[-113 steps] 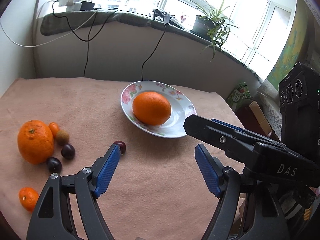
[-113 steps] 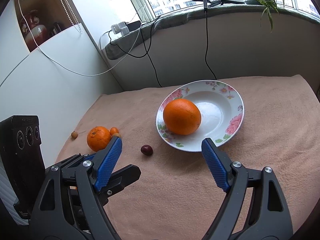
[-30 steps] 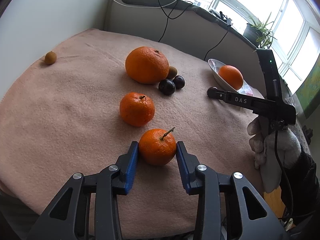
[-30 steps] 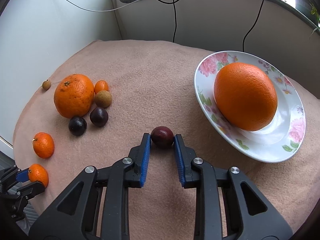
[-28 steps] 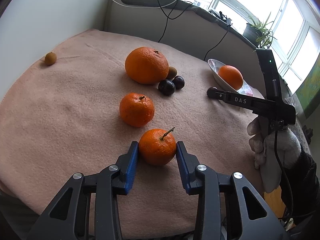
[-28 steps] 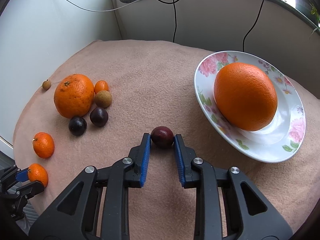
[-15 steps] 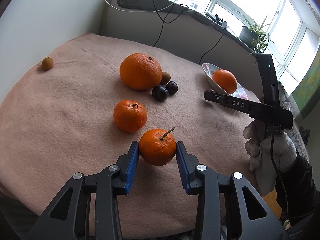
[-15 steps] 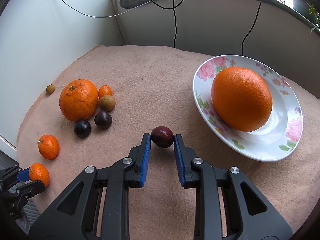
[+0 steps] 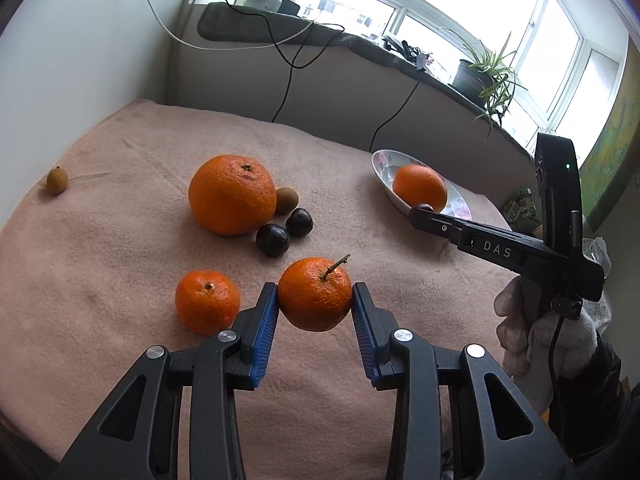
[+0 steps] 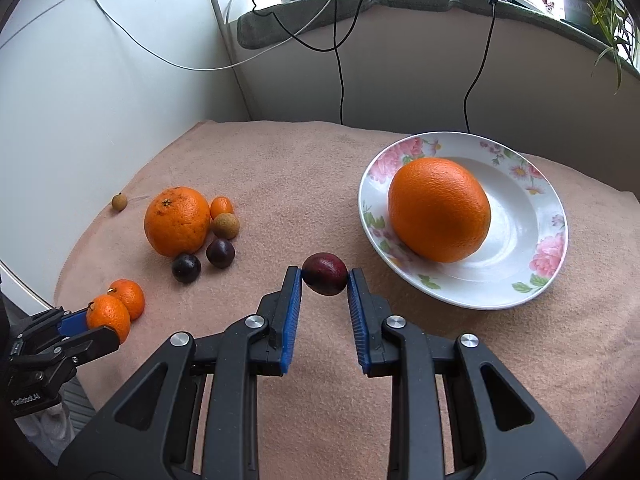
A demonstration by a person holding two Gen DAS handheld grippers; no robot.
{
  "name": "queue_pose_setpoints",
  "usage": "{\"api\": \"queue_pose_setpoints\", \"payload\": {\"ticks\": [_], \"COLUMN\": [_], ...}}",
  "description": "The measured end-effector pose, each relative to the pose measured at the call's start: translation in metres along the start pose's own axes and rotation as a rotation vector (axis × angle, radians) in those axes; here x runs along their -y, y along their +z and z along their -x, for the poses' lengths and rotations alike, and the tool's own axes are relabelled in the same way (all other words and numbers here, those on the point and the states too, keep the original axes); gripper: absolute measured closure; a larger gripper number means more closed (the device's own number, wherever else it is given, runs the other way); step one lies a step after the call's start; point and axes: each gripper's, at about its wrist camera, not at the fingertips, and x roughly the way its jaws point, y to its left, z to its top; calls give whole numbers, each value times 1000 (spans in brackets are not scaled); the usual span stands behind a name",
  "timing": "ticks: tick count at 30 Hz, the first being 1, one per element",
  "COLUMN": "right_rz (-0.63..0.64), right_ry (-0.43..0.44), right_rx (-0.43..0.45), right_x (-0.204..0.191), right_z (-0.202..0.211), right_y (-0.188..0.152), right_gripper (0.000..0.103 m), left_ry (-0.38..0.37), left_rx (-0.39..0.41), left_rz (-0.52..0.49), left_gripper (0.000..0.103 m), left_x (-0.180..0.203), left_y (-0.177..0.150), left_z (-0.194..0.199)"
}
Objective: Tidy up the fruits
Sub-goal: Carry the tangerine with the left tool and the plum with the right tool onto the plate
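Observation:
My left gripper [image 9: 315,306] is shut on a small stemmed mandarin [image 9: 315,293] and holds it above the pink cloth. My right gripper [image 10: 324,280] is shut on a dark red plum [image 10: 324,273], lifted a little left of the floral plate [image 10: 532,216]. A large orange [image 10: 439,209] lies in the plate. On the cloth sit another large orange [image 9: 232,194], a second mandarin [image 9: 207,301], two dark plums [image 9: 273,239], a brown longan [image 9: 286,200] and a kumquat [image 10: 221,207]. The left gripper with its mandarin also shows in the right wrist view [image 10: 108,316].
A lone longan [image 9: 56,181] lies near the cloth's far left edge by the white wall. Cables hang from the windowsill behind the table. A potted plant [image 9: 486,76] stands on the sill. The gloved hand with the right gripper [image 9: 500,248] shows at the right.
Both grippers have risen from the cloth, each with its fruit held. The left one has moved forward toward the fruit cluster; the plum hangs higher near the plate.

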Motion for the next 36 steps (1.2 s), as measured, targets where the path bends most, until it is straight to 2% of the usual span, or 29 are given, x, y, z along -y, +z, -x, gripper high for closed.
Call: {"api": "queue_pose_setpoints", "payload": {"ticks": [11, 20, 36], "right_rz": [-46, -97, -136], "right_ry": [-22, -58, -111], "right_rx": [39, 56, 61], "right_x": [26, 54, 91], "right_z": [23, 30, 29], "right_y": [1, -1, -3], "right_gripper": [78, 78, 78], "left_ry": [-56, -86, -94], "left_rx": [22, 7, -37], "left_rz": [-38, -66, -80], "left_gripper": [68, 68, 68], "left_x": [25, 48, 74], "left_y": [37, 61, 101], "left_z": [-33, -65, -124]}}
